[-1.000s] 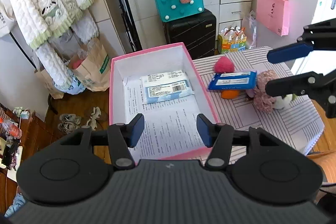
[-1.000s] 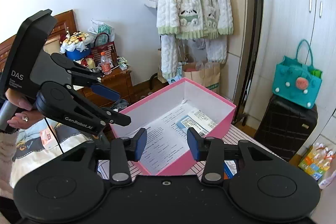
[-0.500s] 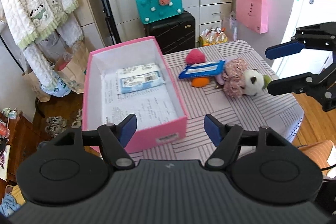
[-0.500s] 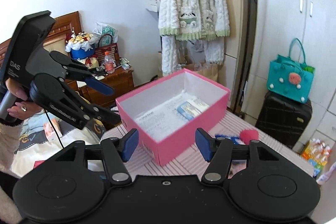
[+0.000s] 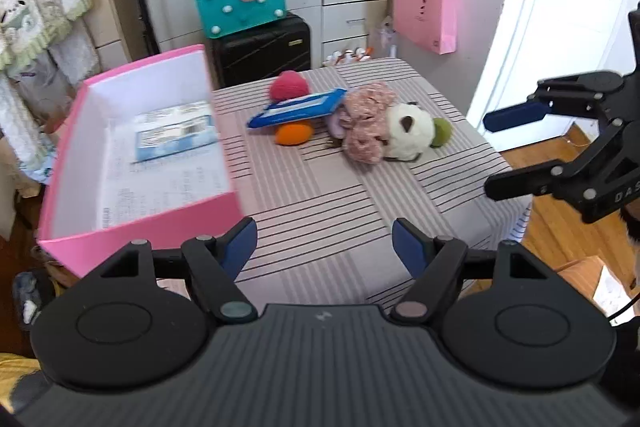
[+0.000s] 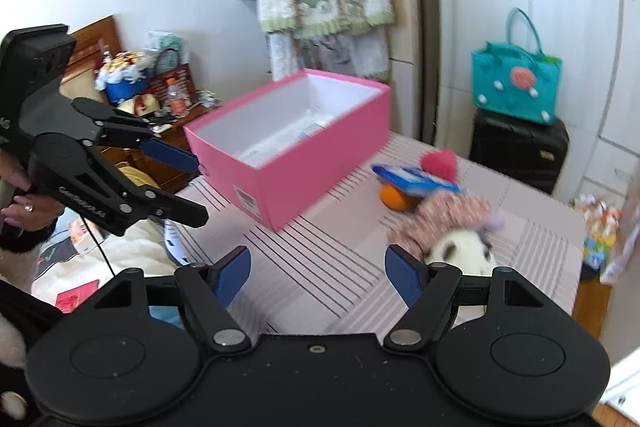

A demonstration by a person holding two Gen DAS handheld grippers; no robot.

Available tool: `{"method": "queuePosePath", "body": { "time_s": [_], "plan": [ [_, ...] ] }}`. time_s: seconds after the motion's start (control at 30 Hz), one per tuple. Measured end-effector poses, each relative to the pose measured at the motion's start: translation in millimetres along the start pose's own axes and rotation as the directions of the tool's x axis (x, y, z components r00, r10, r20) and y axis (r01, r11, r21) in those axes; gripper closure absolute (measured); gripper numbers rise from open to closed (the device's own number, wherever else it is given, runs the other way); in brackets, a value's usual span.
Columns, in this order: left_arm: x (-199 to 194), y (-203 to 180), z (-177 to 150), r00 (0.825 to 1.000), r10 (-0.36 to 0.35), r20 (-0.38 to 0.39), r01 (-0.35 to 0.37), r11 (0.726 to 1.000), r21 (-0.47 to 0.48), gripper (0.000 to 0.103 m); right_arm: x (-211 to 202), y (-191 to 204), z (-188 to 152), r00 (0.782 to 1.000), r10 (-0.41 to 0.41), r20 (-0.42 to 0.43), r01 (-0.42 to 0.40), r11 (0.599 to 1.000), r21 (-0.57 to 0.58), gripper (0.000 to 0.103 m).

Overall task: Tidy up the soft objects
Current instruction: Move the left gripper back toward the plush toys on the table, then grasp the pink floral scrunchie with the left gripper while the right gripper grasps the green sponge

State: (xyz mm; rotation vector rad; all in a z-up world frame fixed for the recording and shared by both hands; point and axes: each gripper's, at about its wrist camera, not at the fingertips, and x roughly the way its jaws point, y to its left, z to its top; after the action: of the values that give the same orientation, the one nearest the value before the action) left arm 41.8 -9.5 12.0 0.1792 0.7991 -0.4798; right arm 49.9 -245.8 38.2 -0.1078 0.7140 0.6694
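A pink box stands at the table's left with a light-blue packet inside. A pile lies past it: a red pom ball, a blue packet, an orange ball, a pink fuzzy toy, a white plush and a green ball. My left gripper is open and empty over the near table edge. My right gripper is open and empty, near the white plush. It also shows at the right of the left wrist view.
The striped tablecloth covers a small table. Behind it stand a black suitcase with a teal bag, and a pink bag hangs on the wall. A white door is at right. A cluttered wooden cabinet stands left.
Both grippers have drawn back from over the pink box and opened wider. The views have swung right, bringing the toy pile to the middle.
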Motion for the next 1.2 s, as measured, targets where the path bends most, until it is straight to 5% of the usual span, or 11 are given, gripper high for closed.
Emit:
{"method": "queuePosePath", "body": {
  "time_s": [0.3, 0.5, 0.8, 1.03, 1.2],
  "plan": [
    [37, -20, 3, 0.995, -0.039, 0.097, 0.044, 0.998, -0.052, 0.026, 11, -35, -48, 0.998, -0.062, 0.025, 0.059, 0.994, 0.089, 0.022],
    [70, -27, 16, 0.99, -0.071, 0.123, 0.08, 0.994, -0.072, 0.026, 20, -68, -77, 0.976, -0.184, 0.115, 0.17, 0.978, 0.122, 0.021],
    [124, -33, 37, 0.987, -0.017, 0.16, 0.028, 0.998, -0.062, 0.029, 43, -120, -93, 0.95, -0.308, 0.052, 0.294, 0.938, 0.185, 0.021],
    [164, -16, 52, 0.989, -0.066, 0.136, 0.09, 0.979, -0.182, 0.042, 59, -145, -92, 0.96, -0.28, 0.033, 0.268, 0.942, 0.203, 0.021],
    [184, -12, 58, 0.989, -0.089, 0.115, 0.113, 0.969, -0.222, 0.043, 72, -153, -92, 0.962, -0.271, 0.006, 0.266, 0.947, 0.182, 0.021]
  ]
}}
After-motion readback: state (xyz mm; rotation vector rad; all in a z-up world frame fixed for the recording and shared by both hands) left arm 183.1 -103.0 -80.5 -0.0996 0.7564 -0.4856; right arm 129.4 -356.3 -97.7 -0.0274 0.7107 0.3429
